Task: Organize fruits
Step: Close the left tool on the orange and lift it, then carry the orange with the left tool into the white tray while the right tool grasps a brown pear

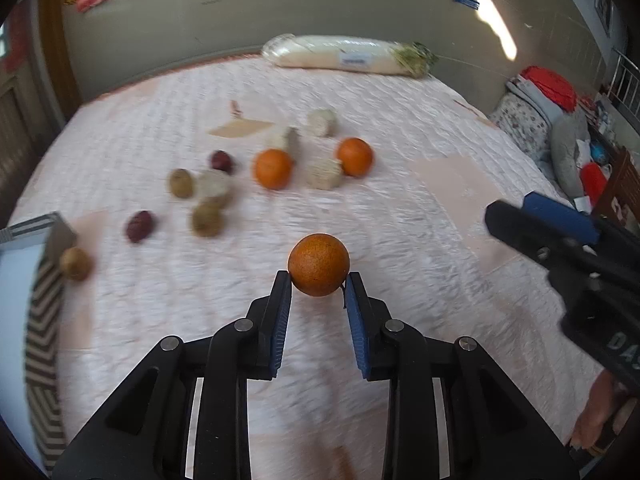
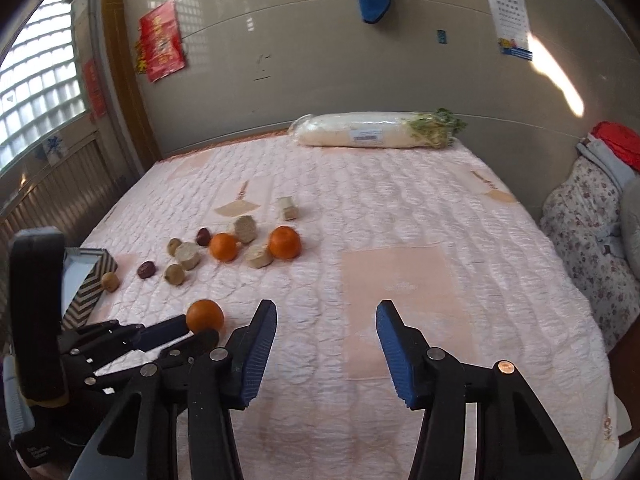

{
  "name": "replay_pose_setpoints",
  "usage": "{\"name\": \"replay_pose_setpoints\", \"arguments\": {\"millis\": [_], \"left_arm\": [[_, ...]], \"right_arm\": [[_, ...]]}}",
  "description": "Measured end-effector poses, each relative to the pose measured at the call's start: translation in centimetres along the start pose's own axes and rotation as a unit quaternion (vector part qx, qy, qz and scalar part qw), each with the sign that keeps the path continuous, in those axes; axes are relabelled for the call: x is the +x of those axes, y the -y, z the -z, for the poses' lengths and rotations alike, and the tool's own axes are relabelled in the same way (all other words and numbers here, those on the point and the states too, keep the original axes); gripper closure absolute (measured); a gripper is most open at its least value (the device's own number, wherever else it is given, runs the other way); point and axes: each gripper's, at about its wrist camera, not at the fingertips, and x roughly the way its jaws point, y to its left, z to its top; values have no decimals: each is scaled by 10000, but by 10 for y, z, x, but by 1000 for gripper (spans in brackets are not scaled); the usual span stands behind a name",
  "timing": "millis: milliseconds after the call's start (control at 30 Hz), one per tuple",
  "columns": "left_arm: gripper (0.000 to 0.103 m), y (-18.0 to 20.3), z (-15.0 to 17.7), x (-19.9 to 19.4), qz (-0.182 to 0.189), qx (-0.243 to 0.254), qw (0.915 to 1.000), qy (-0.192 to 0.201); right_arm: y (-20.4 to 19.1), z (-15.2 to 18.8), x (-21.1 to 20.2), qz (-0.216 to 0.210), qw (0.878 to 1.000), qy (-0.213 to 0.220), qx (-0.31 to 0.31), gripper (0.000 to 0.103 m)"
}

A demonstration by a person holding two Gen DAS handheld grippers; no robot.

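Pink quilted bedspread [image 2: 400,208] strewn with fruit, a striped tray [image 2: 86,280] cut off at its left edge.

Motion blur smears the far fruit in the left wrist view. Left gripper [image 1: 318,276] appears clamped on the near orange [image 1: 319,264], blue pads touching both sides. Right gripper [image 2: 326,312] stands apart, jaws spread, nothing between them.

Near orange [image 1: 318,265]: deep orange, finely speckled.
Two far oranges [image 1: 273,168]: brighter orange.
Small round fruits [image 1: 139,226]: some dark red, others dull olive-brown.
Cut chunks [image 1: 325,174]: pale beige.
Quilted cover [image 1: 400,128]: pale pink, with plain peach patches.
Tray [image 2: 90,284], lower left of the frame: black-and-white chevron rim.
Gripper pads [image 2: 260,354]: blue on black arms.
Poster [image 2: 162,42], upper left: red and yellow.
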Motion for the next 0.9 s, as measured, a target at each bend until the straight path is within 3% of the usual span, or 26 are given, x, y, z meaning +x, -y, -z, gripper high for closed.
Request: {"name": "replay_pose_setpoints", "arguments": {"millis": [233,400,733,767,833,900], "left_arm": [[76,-53,7,-35,-346,-472,9982,108],[76,-80,13,-52,-495,-680,9963,186],[76,-123,21,-73,-657,-1017,9922,294],[76,-126,21,-75,-665,-1029,9920,308],[76,-131,22,-79,-685,-1061,9915,326],[76,-135,22,-81,-697,-1101,9910,317]], "right_arm": [[-48,3,32,-870,9951,-355,-312,52],[-87,8,62,-1248,9888,-585,-567,52],[-146,-12,113,-1314,9845,-725,-903,53],[-148,-14,116,-1318,9843,-736,-913,55],[-152,-19,124,-1348,9832,-812,-926,71],[-153,-20,131,-1317,9823,-928,-952,79]]}}
